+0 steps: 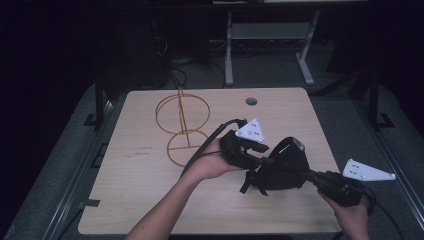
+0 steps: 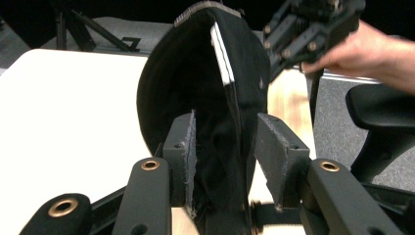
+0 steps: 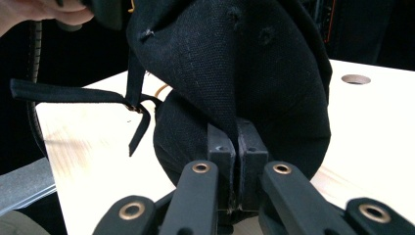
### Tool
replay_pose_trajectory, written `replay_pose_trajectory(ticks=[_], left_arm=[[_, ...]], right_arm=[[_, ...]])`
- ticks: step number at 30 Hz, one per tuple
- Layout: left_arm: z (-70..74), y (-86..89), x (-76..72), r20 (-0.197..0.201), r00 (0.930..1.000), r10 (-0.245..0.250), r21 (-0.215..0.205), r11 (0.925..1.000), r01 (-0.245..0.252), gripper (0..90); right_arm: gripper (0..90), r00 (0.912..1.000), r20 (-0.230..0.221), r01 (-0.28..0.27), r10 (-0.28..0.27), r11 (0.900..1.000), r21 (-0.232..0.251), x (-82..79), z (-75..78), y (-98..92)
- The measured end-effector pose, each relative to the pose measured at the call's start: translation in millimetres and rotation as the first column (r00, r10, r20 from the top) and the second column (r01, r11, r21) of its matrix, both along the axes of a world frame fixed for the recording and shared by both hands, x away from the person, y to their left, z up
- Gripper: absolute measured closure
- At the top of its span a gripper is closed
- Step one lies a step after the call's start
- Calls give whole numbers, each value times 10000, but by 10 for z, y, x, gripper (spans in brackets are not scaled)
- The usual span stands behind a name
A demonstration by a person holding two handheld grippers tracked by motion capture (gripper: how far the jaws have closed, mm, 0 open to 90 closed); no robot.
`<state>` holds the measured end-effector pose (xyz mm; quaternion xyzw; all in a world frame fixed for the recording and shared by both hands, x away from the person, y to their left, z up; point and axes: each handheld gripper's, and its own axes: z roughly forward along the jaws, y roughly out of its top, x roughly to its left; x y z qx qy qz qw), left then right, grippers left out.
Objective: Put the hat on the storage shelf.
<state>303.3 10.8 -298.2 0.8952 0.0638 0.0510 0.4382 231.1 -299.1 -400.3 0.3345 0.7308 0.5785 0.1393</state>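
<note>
right claw (image 3: 238, 142) pinched tight on the black cap (image 3: 254, 73); left claw (image 2: 225, 147) looks loosened around its edge, probably not gripping; both over the counter (image 1: 140, 190)

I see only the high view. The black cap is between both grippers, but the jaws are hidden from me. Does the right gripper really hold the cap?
Observer: Yes. In the right gripper view, the right gripper has its jaws closed tight on a fold of the black cap.
Operator: And the left one?
Observer: In the left gripper view, the left gripper is open. The cap's edge is between the jaws, but one pad stands clear of the fabric.
Operator: Is anything loose?
Observer: The strap sticks out free from the cap, above the table.
</note>
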Motion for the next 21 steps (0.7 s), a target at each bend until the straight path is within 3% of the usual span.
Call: replay_pose_trajectory(ticks=[9, 21], left_arm=[[-107, 304, -19, -34, 9989, 465, 1, 9989, -465, 592], [-292, 583, -47, -202, 9960, 866, 148, 9962, -863, 591]], right_arm=[[873, 9991, -356, -232, 229, 9997, -88, 107, 174, -41], [873, 9964, -773, -354, 359, 9993, 89, 238, 298, -152]])
